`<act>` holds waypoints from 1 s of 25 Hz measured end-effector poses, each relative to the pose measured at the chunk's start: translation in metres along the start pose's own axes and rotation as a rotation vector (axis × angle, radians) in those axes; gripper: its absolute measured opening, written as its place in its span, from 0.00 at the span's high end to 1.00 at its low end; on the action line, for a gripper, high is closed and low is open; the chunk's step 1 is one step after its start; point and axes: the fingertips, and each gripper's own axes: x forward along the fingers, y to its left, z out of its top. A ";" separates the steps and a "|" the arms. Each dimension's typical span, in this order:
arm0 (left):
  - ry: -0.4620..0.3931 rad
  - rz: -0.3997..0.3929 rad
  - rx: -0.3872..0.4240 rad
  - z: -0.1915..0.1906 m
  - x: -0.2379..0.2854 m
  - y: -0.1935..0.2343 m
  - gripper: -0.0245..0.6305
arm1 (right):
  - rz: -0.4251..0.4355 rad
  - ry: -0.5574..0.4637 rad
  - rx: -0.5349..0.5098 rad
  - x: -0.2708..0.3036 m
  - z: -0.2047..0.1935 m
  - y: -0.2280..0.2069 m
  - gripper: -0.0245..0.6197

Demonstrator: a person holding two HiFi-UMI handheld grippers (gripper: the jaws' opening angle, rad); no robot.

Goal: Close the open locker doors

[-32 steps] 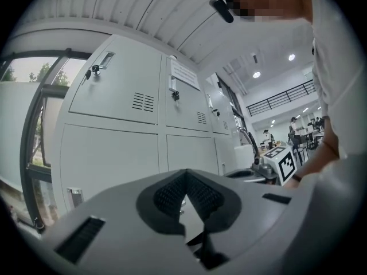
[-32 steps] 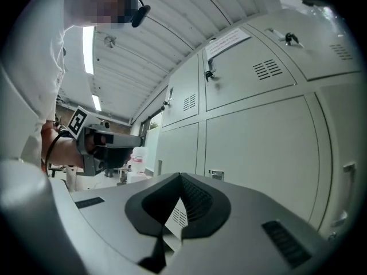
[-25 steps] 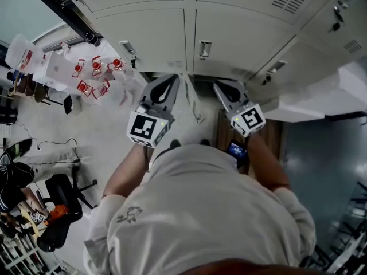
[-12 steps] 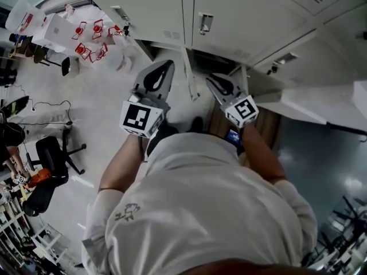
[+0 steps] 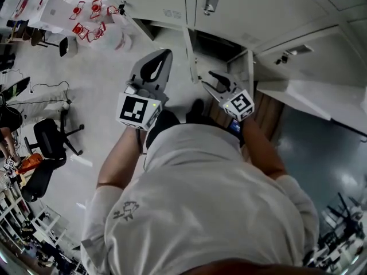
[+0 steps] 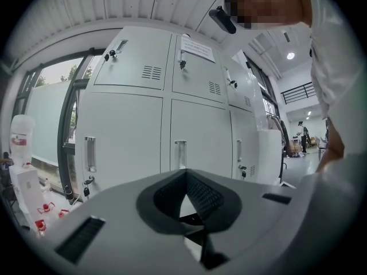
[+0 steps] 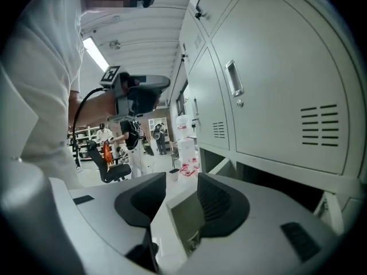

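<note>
The bank of grey lockers (image 5: pixel 241 16) runs along the top of the head view. Its bottom row has a dark open compartment (image 5: pixel 217 44), and an open locker door (image 5: pixel 190 53) juts out from it edge-on. My right gripper (image 5: pixel 207 79) is at that door's outer end. Its jaws have just been opening and now stand open, with the door's edge (image 7: pixel 183 216) between them, close to the right pad. My left gripper (image 5: pixel 166 53) is shut and empty, left of the door, and faces closed lockers (image 6: pixel 172 130). A second open door (image 5: pixel 250 70) stands further right.
A white panel (image 5: pixel 309 96) sticks out at the right above a brown wooden surface (image 5: pixel 268 116). On the floor at the left are an office chair (image 5: pixel 49 139) and red-and-white items (image 5: pixel 86 27). Several people (image 7: pixel 129 136) stand far behind.
Both grippers have come down toward the bottom row of lockers, the right one further. The right gripper's jaws went from shut to open around the open door's edge. The left stayed shut.
</note>
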 end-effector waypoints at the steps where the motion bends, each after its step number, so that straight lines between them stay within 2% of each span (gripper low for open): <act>1: -0.002 0.003 -0.006 -0.002 0.000 0.001 0.96 | 0.011 0.021 -0.008 0.002 -0.009 0.003 0.72; 5: 0.020 0.013 -0.009 -0.012 0.002 0.003 0.96 | 0.050 0.103 -0.011 0.006 -0.043 0.015 0.71; 13: 0.050 -0.006 -0.015 -0.032 0.008 0.003 0.96 | 0.065 0.148 0.029 0.024 -0.093 0.008 0.71; 18: 0.034 -0.013 0.000 -0.038 0.008 -0.003 0.96 | 0.064 0.206 0.030 0.035 -0.127 -0.001 0.71; 25: 0.012 0.019 -0.030 -0.051 0.010 -0.004 0.96 | 0.072 0.261 0.025 0.054 -0.161 0.002 0.71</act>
